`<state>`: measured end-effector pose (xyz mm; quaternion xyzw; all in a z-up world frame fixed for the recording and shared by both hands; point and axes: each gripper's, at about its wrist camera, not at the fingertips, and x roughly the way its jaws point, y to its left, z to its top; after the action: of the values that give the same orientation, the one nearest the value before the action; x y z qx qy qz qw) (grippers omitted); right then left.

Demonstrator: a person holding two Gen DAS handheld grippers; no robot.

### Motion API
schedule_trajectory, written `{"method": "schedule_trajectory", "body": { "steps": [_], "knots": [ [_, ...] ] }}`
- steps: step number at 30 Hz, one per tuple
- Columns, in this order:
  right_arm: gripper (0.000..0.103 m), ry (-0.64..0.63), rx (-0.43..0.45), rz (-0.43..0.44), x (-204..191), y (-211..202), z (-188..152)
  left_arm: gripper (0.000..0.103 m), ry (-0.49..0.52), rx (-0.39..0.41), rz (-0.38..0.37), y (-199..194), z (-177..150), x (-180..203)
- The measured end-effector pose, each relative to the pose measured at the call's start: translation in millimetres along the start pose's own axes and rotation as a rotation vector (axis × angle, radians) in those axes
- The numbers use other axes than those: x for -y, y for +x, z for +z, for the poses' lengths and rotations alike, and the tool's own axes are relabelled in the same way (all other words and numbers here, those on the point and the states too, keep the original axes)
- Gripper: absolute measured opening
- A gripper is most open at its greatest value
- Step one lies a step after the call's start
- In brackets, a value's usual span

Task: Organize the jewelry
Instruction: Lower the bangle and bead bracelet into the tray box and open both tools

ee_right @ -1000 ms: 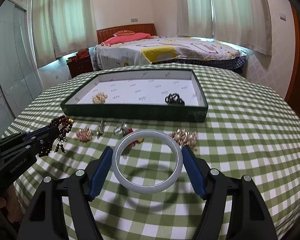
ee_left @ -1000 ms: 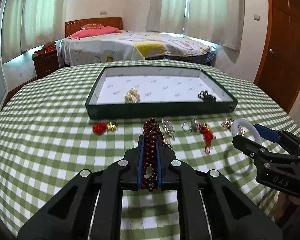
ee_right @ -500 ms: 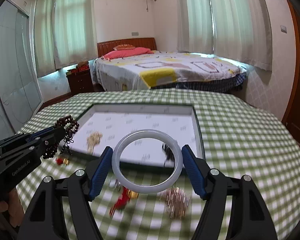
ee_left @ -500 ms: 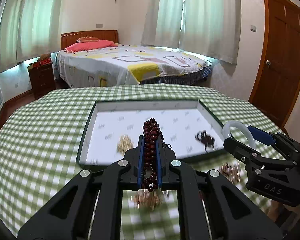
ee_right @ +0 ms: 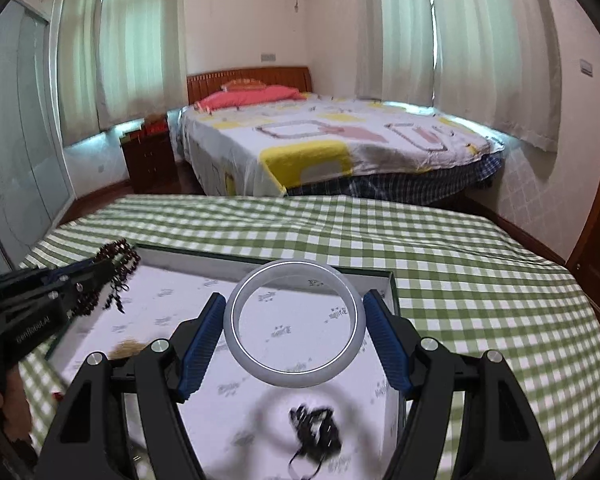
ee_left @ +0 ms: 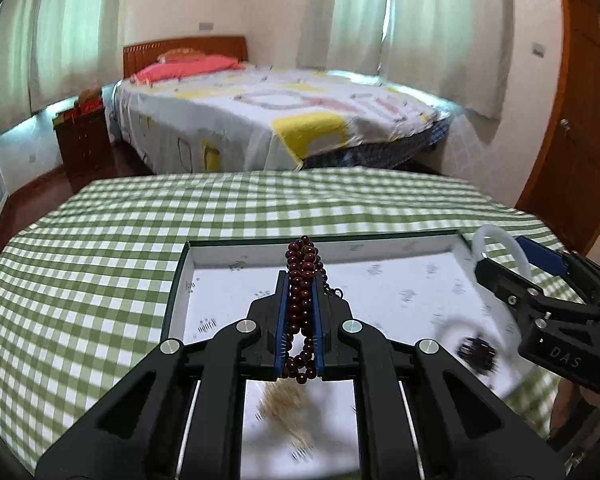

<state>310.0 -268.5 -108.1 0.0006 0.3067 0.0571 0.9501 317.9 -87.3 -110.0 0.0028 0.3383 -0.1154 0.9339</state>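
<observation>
The left tool [ee_left: 300, 308] is pressed together on a dark red bead bracelet [ee_left: 303, 276], which is pinched between its two blue pads; a loop of beads stands out past the tips and another loop hangs behind them. The right tool [ee_right: 296, 320] holds a pale white bangle [ee_right: 295, 323] between its blue pads, with the fingers spread wide to the width of the ring, and the ring lies nearly flat (its shadow falls on the paper below).

Both tools are above a shallow green tray [ee_left: 176, 288] with a white printed lining. The tray rests on a surface covered with a green and white checked cloth [ee_left: 92, 264]. Inside the tray, a black piece of jewelry [ee_right: 315, 428] lies under the right tool, and a gold coloured piece [ee_left: 288, 408] lies under the left tool; both are blurred, so I cannot tell their exact shape.

In the right wrist view the left tool is seen at the left edge, over the left side of the tray. Behind the surface stands a bed [ee_right: 332, 148] with a patterned cover and a pink pillow.
</observation>
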Motion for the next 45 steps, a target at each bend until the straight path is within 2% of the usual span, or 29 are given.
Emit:
{"method": "schedule_trajectory", "body": {
  "steps": [6,15,25,27,29,31,35,41,45],
  "knots": [
    [0.069,0.008,-0.14,0.008,11,52,1,0.011,-0.046,-0.129,0.002,50,13,-16],
    [0.069,0.03,-0.304,0.016,20,85,3,0.011,-0.045,-0.233,0.021,87,19,-26],
    [0.069,0.027,-0.345,0.001,26,98,11,0.011,-0.094,-0.292,0.034,105,16,-38],
    [0.069,0.015,-0.362,0.001,26,103,14,0.014,-0.103,-0.3,0.035,107,16,-40],
    [0.069,-0.002,-0.385,0.006,23,108,13,0.025,-0.117,-0.303,0.04,108,16,-43],
    [0.069,-0.01,-0.392,-0.003,22,110,12,0.031,-0.127,-0.302,0.041,109,16,-44],
    [0.073,0.0,-0.372,-0.005,24,107,13,0.048,-0.125,-0.291,0.05,106,16,-46],
    [0.074,0.01,-0.328,-0.002,24,95,15,0.055,-0.103,-0.243,0.052,91,17,-43],
    [0.074,0.036,-0.269,0.003,26,74,16,0.059,-0.094,-0.189,0.045,72,15,-41]
  ]
}}
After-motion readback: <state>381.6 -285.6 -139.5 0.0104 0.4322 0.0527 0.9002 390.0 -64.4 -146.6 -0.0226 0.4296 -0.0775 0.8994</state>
